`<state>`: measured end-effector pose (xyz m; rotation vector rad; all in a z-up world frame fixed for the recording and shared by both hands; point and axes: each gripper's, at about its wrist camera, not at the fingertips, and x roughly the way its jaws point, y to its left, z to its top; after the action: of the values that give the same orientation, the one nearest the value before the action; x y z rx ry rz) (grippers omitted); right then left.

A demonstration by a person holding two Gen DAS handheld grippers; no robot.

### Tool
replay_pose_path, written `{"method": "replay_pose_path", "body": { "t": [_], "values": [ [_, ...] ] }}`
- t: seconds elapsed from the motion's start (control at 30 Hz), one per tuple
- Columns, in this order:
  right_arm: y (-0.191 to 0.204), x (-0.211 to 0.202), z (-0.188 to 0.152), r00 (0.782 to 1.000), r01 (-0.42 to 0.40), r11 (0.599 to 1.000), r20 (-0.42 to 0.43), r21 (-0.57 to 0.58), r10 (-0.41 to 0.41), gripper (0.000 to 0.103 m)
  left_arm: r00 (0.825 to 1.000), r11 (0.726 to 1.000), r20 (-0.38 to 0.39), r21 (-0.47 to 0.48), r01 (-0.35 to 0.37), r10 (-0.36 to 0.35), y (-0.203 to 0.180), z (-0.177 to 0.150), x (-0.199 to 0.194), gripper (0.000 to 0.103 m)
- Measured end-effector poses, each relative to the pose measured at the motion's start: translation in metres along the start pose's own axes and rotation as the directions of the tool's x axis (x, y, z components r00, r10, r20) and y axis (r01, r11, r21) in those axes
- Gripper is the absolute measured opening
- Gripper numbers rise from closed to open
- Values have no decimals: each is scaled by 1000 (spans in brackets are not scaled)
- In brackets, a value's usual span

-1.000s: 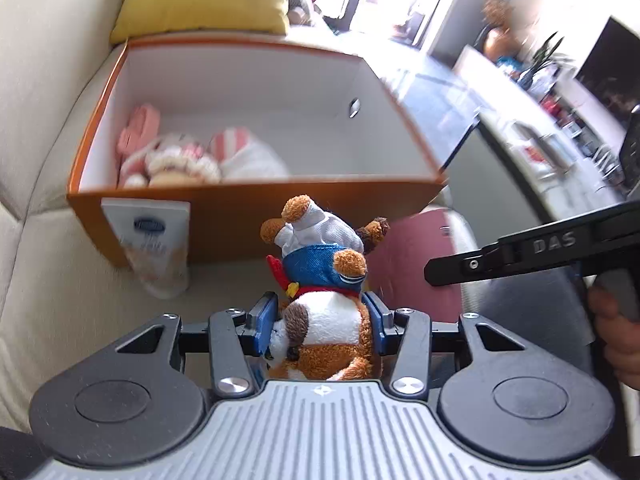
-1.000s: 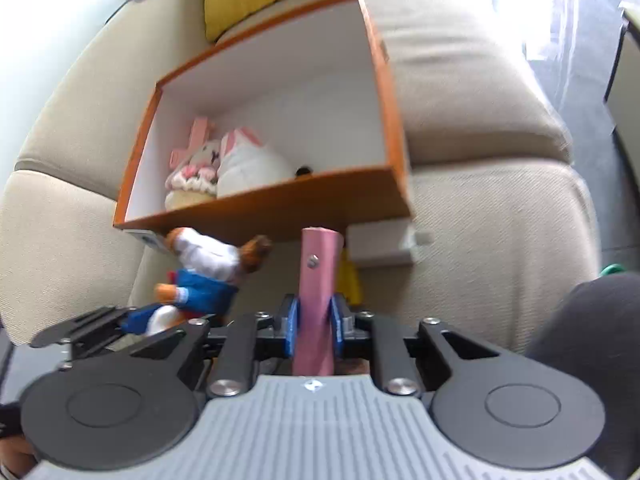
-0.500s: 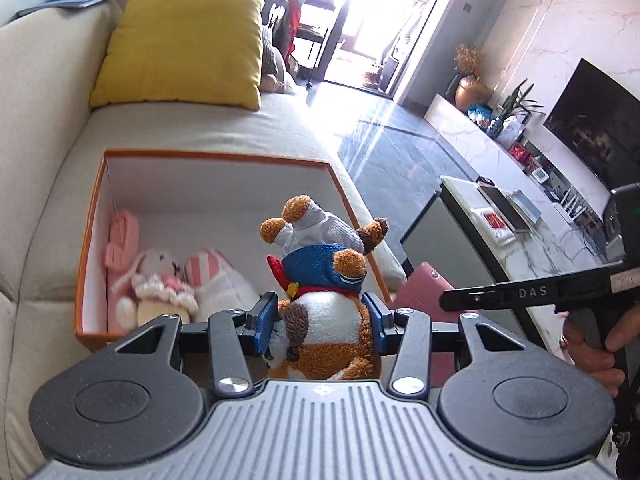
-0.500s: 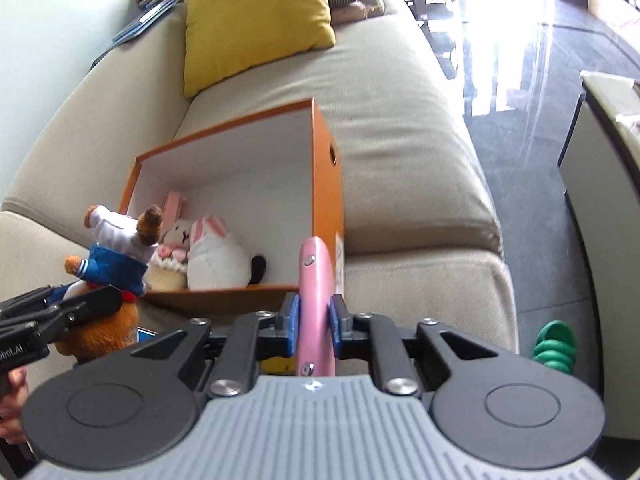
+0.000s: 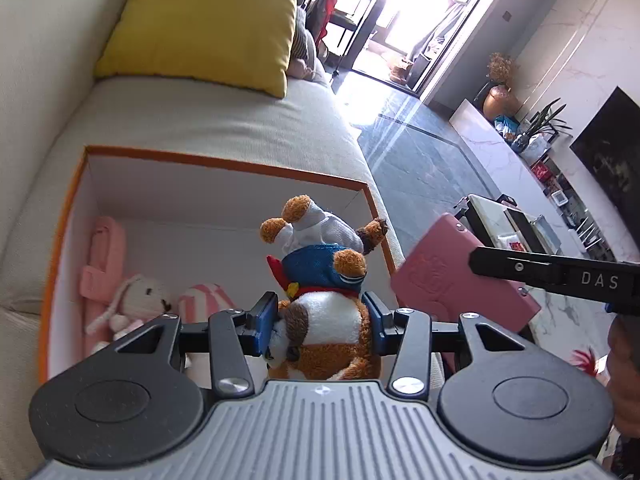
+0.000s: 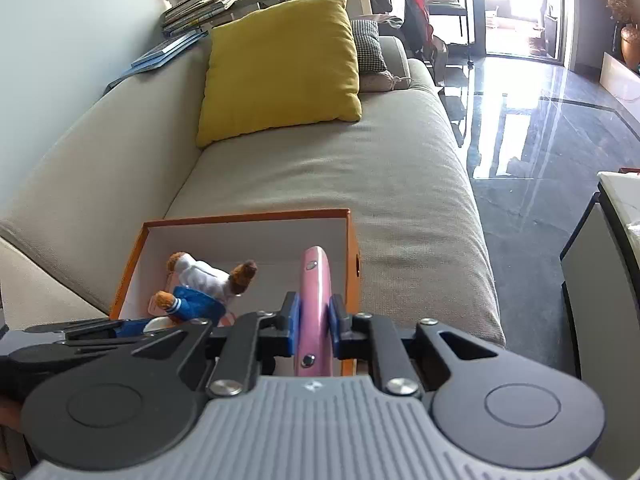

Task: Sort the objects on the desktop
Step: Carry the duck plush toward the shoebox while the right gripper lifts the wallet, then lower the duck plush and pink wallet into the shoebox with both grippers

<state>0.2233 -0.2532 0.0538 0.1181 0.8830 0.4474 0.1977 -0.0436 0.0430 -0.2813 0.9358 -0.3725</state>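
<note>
While both rose above the orange box [image 5: 224, 164], left claw [image 5: 320, 316] clamps plush dog [image 5: 320, 280], right claw [image 6: 314, 322] pink case [image 6: 314, 280].

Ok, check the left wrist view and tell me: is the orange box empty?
No: the orange box already holds a pink-and-white plush bunny and a pink striped plush on its floor.

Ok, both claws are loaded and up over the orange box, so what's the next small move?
Probably lower the left claw a little into the orange box and release the plush dog. It hangs over bare white floor, right of the pink bunny. The right claw, shut on the pink case, should wait, since the two claws sit close together.
</note>
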Motion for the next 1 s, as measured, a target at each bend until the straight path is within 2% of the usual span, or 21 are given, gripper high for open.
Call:
{"method": "replay_pose_path", "body": {
  "t": [0.1, 0.3, 0.47, 0.57, 0.7, 0.77, 0.87, 1.0],
  "values": [
    [3, 18, 3, 1000, 5, 1000, -26, -12, -5, 16, 999, 1000, -39, -24, 14, -15, 6, 1, 21, 53],
    [1, 45, -3, 996, -5, 1000, -85, -17, 3, 16, 995, 999, -90, 1, -48, 48, 11, -3, 57, 52],
    [-5, 52, -7, 994, -6, 1000, -108, -13, 4, 16, 989, 998, -135, 6, -65, 65, 19, -7, 75, 49],
    [-9, 55, -8, 993, -1, 1000, -118, -15, 0, 16, 990, 999, -133, -20, -48, 45, 27, -9, 75, 48],
    [-10, 60, -9, 992, 2, 1000, -130, -15, -4, 16, 993, 997, -90, 19, -77, 78, 30, -6, 66, 39],
    [-9, 63, -8, 991, -3, 1000, -136, -13, 1, 16, 993, 997, -91, 14, -73, 74, 33, -5, 67, 39],
    [-8, 67, -8, 990, -4, 1000, -144, -17, 2, 16, 989, 1000, -148, -7, -23, 22, 36, -9, 76, 43],
    [-8, 73, -8, 987, -7, 1000, -158, -13, 5, 16, 986, 999, -161, 9, -35, 36, 31, -15, 88, 48]
  ]
}}
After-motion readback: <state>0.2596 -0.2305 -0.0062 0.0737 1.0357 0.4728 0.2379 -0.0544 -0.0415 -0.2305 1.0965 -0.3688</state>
